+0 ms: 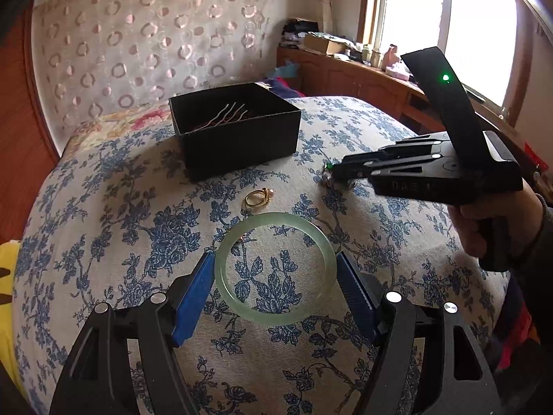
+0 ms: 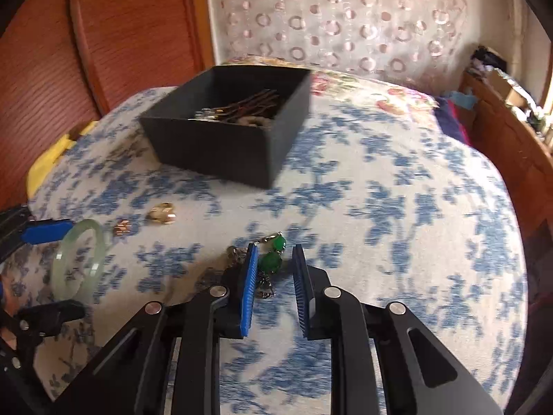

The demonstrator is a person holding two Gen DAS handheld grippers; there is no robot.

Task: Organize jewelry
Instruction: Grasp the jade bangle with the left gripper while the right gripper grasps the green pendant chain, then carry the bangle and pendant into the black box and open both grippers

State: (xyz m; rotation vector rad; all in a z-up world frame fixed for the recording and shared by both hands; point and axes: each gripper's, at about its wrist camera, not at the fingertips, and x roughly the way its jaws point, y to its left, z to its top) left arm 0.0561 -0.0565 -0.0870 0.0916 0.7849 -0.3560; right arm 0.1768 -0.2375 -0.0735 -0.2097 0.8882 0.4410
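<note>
A pale green jade bangle [image 1: 276,221] lies flat on the blue-flowered cloth, between the blue pads of my left gripper [image 1: 274,266], which is open around it; whether the pads touch it I cannot tell. The bangle also shows in the right wrist view [image 2: 81,259]. A gold ring [image 1: 257,197] lies just beyond it. My right gripper [image 2: 274,259] is open with a green bead piece [image 2: 271,261] between its pads. A black box [image 1: 238,131] holding hairpins stands further back; it also shows in the right wrist view [image 2: 228,138].
A small copper-coloured piece [image 2: 121,227] and the gold ring [image 2: 162,212] lie left of the green beads. A wooden headboard [image 2: 103,34] and patterned curtain [image 1: 138,41] stand behind. A wooden cabinet [image 1: 345,72] runs under the window.
</note>
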